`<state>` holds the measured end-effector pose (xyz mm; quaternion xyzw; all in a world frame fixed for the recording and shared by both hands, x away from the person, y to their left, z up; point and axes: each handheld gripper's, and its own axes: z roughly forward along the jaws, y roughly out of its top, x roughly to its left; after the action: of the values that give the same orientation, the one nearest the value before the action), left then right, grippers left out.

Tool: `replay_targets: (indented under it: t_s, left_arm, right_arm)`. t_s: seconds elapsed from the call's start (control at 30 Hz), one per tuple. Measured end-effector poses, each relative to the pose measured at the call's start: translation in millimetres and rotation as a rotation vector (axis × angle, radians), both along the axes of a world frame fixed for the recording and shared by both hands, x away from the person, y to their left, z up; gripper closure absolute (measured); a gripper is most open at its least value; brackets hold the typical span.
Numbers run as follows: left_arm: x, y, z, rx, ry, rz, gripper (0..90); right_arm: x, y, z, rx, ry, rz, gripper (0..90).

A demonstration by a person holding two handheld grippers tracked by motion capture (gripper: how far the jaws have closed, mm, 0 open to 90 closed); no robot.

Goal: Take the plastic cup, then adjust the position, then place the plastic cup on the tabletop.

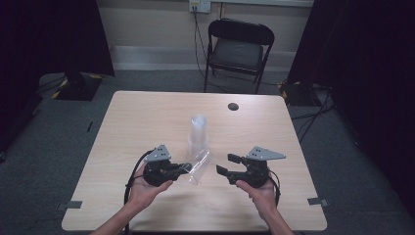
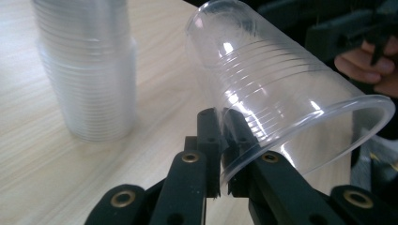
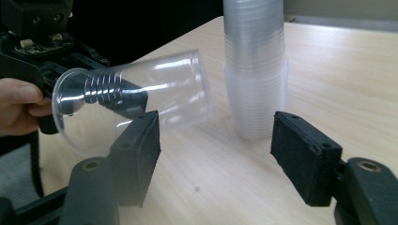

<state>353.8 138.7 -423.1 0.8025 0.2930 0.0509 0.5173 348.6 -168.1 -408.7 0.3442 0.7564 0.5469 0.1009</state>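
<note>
A single clear plastic cup [image 1: 198, 165] [image 2: 281, 79] hangs tilted on its side just above the table, its mouth toward the person. My left gripper [image 1: 185, 168] [image 2: 220, 126] is shut on the cup's rim, with one jaw inside the wall and one outside. Just behind the cup, a stack of clear cups [image 1: 198, 134] [image 3: 256, 65] stands upright on the table. My right gripper [image 1: 226, 164] [image 3: 218, 136] sits a little to the right of the held cup [image 3: 141, 98]. Its jaws are apart, there is nothing between its pads, and they point toward the cup and the stack.
The wooden table [image 1: 147, 112] has a round cable hole [image 1: 233, 106] near its far edge. A black folding chair [image 1: 238, 46] stands beyond the table. Dark curtains hang on both sides, and cables run across the grey floor.
</note>
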Motion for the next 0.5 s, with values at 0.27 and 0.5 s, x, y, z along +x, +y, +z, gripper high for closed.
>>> replay_targets:
  t_s: [0.27, 0.5]
  left_arm:
    - [2.1, -4.6, 0.3, 0.067, 0.01, -0.058, 86.7]
    - [5.8, -7.9, -0.8, 0.086, 0.046, -0.102, 86.6]
  right_arm:
    - [-3.9, 1.0, 6.5, -0.031, -0.064, 0.031, 33.1]
    - [-7.2, 5.1, 4.8, -0.066, -0.083, 0.077, 32.6]
